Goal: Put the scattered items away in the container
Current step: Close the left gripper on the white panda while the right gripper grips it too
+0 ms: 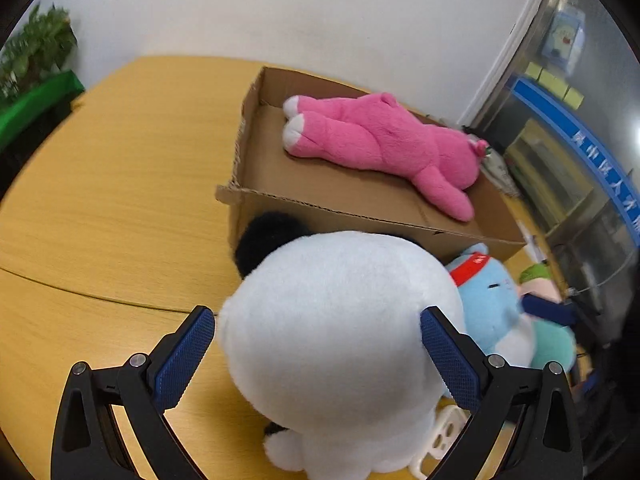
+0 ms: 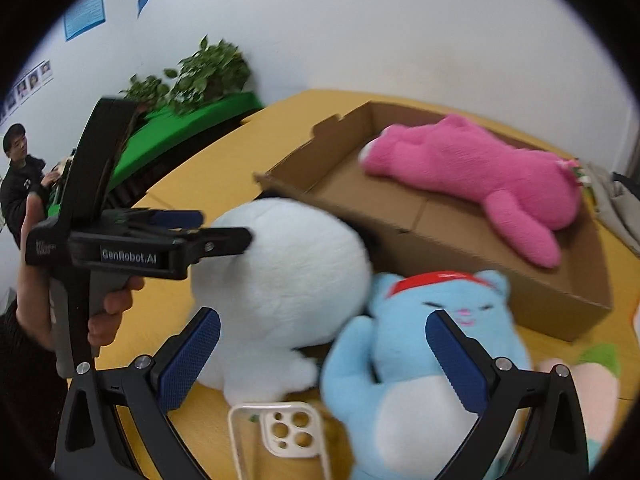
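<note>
A big white plush with black ears [image 1: 340, 320] [image 2: 280, 280] sits on the wooden table against the cardboard box [image 1: 360, 204] [image 2: 460, 240]. My left gripper [image 1: 318, 340] is open, its jaws either side of the white plush's back; it also shows in the right wrist view [image 2: 224, 228]. A pink plush [image 1: 380, 140] [image 2: 480, 168] lies inside the box. My right gripper [image 2: 322, 344] is open above a blue cat plush with a red headband [image 2: 412, 352] [image 1: 492, 300], which lies beside the white plush.
A white phone case [image 2: 280, 436] lies on the table in front of the plushes. A green and pink plush [image 2: 592, 372] lies at the right. A potted plant [image 2: 208, 72] and green ledge stand behind the table's far edge. A person sits at far left.
</note>
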`<move>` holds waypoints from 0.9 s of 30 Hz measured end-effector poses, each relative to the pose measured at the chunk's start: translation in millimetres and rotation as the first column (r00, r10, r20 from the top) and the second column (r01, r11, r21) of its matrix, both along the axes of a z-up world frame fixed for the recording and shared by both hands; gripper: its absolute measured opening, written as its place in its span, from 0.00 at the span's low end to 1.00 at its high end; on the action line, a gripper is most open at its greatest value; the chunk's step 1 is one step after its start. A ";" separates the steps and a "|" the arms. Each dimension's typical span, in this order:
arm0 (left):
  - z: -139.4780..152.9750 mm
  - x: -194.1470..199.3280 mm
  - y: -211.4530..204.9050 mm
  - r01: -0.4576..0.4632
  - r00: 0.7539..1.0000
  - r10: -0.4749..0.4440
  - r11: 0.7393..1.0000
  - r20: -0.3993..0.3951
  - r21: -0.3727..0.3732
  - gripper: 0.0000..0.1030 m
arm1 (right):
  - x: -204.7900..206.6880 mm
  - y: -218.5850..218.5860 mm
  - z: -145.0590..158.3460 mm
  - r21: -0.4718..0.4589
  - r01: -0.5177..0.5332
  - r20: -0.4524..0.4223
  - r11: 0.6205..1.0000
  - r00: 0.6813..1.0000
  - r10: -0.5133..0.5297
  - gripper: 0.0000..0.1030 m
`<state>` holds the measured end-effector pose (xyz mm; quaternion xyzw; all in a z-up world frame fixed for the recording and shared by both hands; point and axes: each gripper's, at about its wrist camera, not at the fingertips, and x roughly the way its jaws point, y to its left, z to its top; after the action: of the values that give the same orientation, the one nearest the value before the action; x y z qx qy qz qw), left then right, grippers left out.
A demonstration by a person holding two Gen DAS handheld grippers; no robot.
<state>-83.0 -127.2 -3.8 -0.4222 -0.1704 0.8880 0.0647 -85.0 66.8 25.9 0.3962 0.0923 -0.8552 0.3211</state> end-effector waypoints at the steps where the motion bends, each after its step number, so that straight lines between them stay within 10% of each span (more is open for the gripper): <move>1: -1.4 -0.7 -1.7 0.005 1.000 -0.005 1.000 0.003 0.019 1.00 | 0.3 -6.3 -2.3 0.002 -0.011 0.002 1.000 1.000 0.011 1.00; 16: -9.1 -14.9 -6.1 0.087 0.996 -0.088 0.995 0.018 0.041 0.99 | -13.6 -44.7 -23.0 -0.023 -0.003 0.054 1.000 0.999 0.004 1.00; 20: -10.8 -15.1 -1.0 0.109 0.994 -0.109 0.994 0.023 0.032 0.86 | -14.5 -52.4 -28.6 -0.017 0.007 0.053 1.000 0.999 -0.006 0.98; 27: -10.2 -2.2 -7.2 0.098 0.995 -0.100 0.990 0.015 0.097 0.72 | -5.7 -54.5 -30.8 -0.029 0.031 0.008 0.999 0.999 -0.031 0.74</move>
<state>-85.2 -134.3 -13.9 -0.4354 -0.1924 0.8701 0.1274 -90.7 12.3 -4.8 0.3961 0.0722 -0.8599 0.3139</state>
